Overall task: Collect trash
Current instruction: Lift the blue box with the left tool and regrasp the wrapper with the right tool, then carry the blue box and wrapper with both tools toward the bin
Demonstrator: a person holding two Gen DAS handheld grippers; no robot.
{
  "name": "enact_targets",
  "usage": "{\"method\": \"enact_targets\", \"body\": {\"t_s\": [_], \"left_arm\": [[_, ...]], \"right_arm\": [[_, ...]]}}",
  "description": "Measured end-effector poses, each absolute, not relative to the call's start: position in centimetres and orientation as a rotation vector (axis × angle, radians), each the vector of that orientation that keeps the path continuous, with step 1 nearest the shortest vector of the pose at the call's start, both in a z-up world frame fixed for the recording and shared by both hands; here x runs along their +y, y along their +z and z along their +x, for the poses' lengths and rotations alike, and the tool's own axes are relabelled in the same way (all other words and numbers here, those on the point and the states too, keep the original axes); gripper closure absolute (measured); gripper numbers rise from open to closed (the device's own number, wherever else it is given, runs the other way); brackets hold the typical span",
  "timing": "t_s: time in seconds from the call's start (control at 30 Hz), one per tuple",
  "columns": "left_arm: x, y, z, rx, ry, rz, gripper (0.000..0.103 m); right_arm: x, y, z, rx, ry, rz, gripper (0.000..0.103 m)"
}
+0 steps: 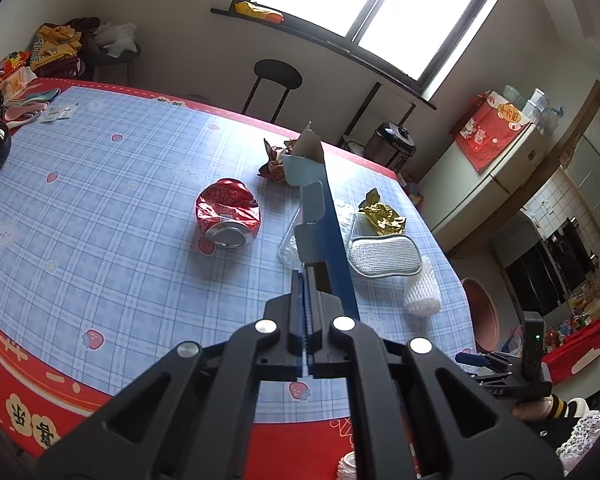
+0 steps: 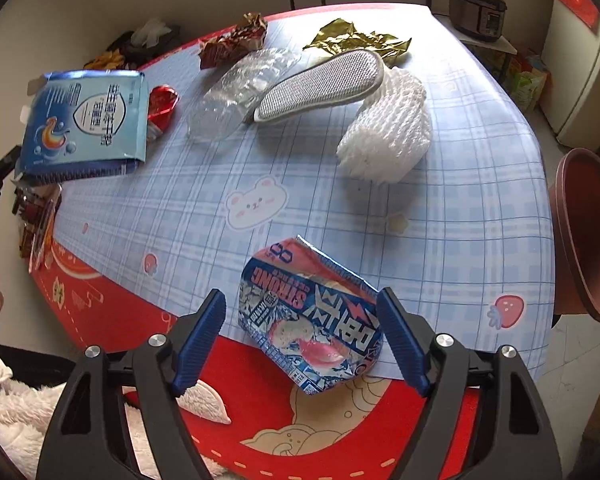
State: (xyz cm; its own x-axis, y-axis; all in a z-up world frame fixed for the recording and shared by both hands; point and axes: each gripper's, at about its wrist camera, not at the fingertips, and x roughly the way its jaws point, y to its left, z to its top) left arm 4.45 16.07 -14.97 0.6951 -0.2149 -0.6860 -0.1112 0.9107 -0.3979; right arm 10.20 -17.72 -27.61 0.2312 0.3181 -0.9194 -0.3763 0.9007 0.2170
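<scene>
In the left wrist view, the left gripper (image 1: pixel 306 312) has its jaws clamped on a flattened blue box (image 1: pixel 320 200), held edge-on above the table (image 1: pixel 100 200); a crushed red can (image 1: pixel 228 218) lies just left of the box, a brown wrapper (image 1: pixel 274 164) sits behind it, and a gold wrapper (image 1: pixel 380 212), a grey scrubbing pad (image 1: pixel 384 256) and a white foam net (image 1: pixel 422 292) lie to the right. This view alone shows the can whole; the box's printed face is turned away from it.

In the right wrist view, the right gripper (image 2: pixel 300 344) hangs with its jaws wide apart, one on each side of a crushed blue-and-pink can (image 2: pixel 312 320) at the table's near edge; the pads do not press on it. To do this step well, I judge the jaws should sink until the pads are level with the can's widest crumpled part, stay centred, then close firmly, since it overhangs the edge and could slide off. Only here do the box's face, a clear plastic tray (image 2: pixel 240 88) and the brown bin (image 2: pixel 588 232) at the right show plainly.
</scene>
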Motion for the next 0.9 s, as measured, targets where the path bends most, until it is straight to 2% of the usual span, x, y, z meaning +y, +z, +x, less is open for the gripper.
{"method": "enact_targets", "body": {"t_s": [0.1, 0.3, 0.43, 0.53, 0.6, 0.63, 0.7, 0.8, 0.9], "left_arm": [[16.1, -15.8, 4.4, 0.826, -0.068, -0.443, 0.098], [16.3, -16.4, 4.0, 0.836, -0.079, -0.451, 0.098], [16.6, -16.8, 3.7, 0.842, -0.078, -0.462, 0.098], [16.7, -17.0, 3.6, 0.852, -0.074, -0.468, 0.098], [16.8, -17.1, 3.6, 0.856, -0.069, -0.47, 0.098], [16.8, -17.2, 3.6, 0.855, -0.067, -0.471, 0.098], [17.0, -17.2, 3.6, 0.853, -0.063, -0.473, 0.098], [17.0, -17.0, 3.7, 0.849, -0.061, -0.472, 0.098], [16.7, -16.9, 4.0, 0.846, -0.067, -0.467, 0.098]], "right_arm": [[-15.7, -28.8, 9.8, 1.279, 0.504, -0.232, 0.014], [-11.8, -32.0, 8.3, 1.269, 0.543, -0.678, 0.011], [-11.4, -33.7, 9.0, 1.29, 0.53, -0.755, 0.01], [-12.0, -33.6, 10.5, 1.315, 0.541, -0.658, 0.014], [-12.6, -33.1, 11.7, 1.328, 0.527, -0.593, 0.04], [-12.9, -32.7, 12.1, 1.328, 0.527, -0.561, 0.047], [-13.5, -31.7, 12.7, 1.328, 0.548, -0.488, 0.075], [-14.1, -29.7, 13.1, 1.285, 0.56, -0.412, 0.092], [-15.3, -27.7, 13.5, 1.252, 0.574, -0.272, 0.096]]}}
